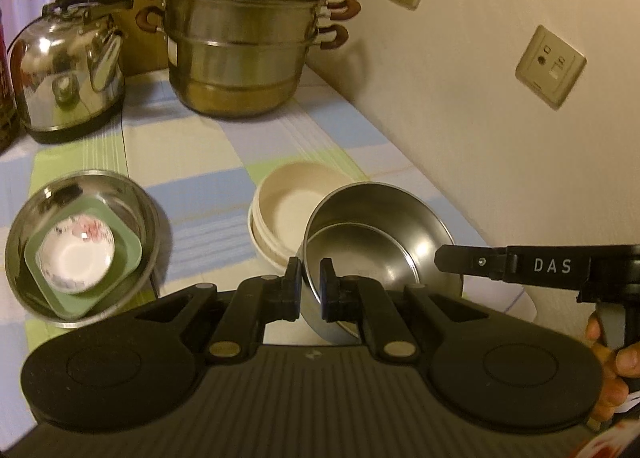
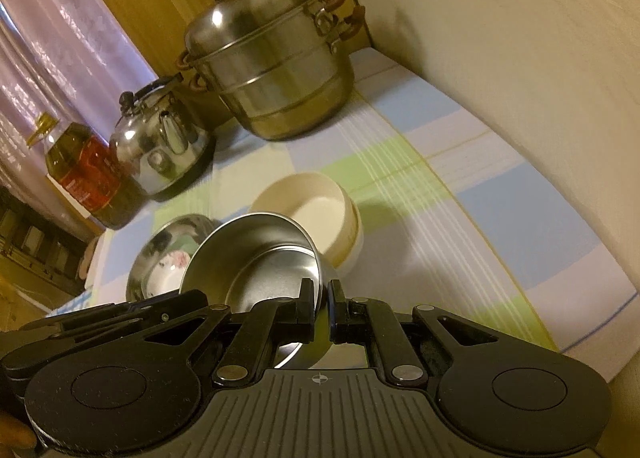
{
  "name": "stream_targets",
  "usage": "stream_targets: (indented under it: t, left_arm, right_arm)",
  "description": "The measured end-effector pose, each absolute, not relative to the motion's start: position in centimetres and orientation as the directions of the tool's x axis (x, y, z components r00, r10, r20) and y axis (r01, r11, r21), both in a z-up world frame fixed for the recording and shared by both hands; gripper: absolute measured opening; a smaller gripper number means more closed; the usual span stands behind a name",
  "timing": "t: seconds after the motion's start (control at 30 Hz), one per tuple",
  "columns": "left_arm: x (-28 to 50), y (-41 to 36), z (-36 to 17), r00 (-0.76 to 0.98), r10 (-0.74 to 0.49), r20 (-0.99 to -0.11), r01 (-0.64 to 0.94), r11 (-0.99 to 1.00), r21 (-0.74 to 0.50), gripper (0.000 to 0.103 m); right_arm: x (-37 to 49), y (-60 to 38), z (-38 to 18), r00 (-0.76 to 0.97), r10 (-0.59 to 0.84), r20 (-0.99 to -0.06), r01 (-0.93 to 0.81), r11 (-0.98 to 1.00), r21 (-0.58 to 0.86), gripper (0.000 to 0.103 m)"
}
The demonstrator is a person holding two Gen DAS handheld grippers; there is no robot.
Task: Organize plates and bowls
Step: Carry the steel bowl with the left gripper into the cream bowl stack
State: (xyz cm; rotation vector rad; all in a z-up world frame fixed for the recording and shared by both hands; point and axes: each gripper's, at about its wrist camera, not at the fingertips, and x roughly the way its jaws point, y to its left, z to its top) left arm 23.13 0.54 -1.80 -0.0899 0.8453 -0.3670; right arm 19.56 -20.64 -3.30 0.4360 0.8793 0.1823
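The shiny steel bowl point(image 1: 380, 242), tilted above the checked bench point(image 1: 208, 162), has both tools clamped on its rim: left tool point(image 1: 310, 282), right tool point(image 2: 322, 308). Beside it sit stacked cream bowls point(image 1: 288, 202). Another steel bowl point(image 1: 132, 194) holds a green dish point(image 1: 132, 254) and floral saucer point(image 1: 76, 258). Only the right view shows an oil bottle point(image 2: 86, 174).

Counter point(image 1: 224, 194) has a checked cloth on it, blue, green and white squares. Up at 12 o'clock in the left wrist view sits a big steamer pot point(image 1: 240, 46), with a kettle point(image 1: 68, 74) at about 10. An oil bottle point(image 2: 86, 174) stands just beside the kettle. Steel bowl point(image 1: 80, 242) at 9 o'clock with dishes inside, cream bowls point(image 1: 288, 210) stacked near the middle.
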Motion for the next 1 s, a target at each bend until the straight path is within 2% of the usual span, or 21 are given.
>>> stream_targets:
  t: [0.33,1.0]
  left_arm:
    - [26.8,0.4,-1.2,0.626,-0.342,-0.700,0.264,0.938,-0.222,0.008]
    - [31.7,0.2,-2.7,0.604,-0.323,-0.729,0.229,0.946,-0.230,0.008]
  right_arm:
    - [23.7,-20.5,-2.2,0.641,0.329,-0.693,0.025,0.894,0.448,0.007]
    - [29.0,-20.8,-3.8,0.616,0.332,-0.714,0.060,0.884,0.463,0.007]
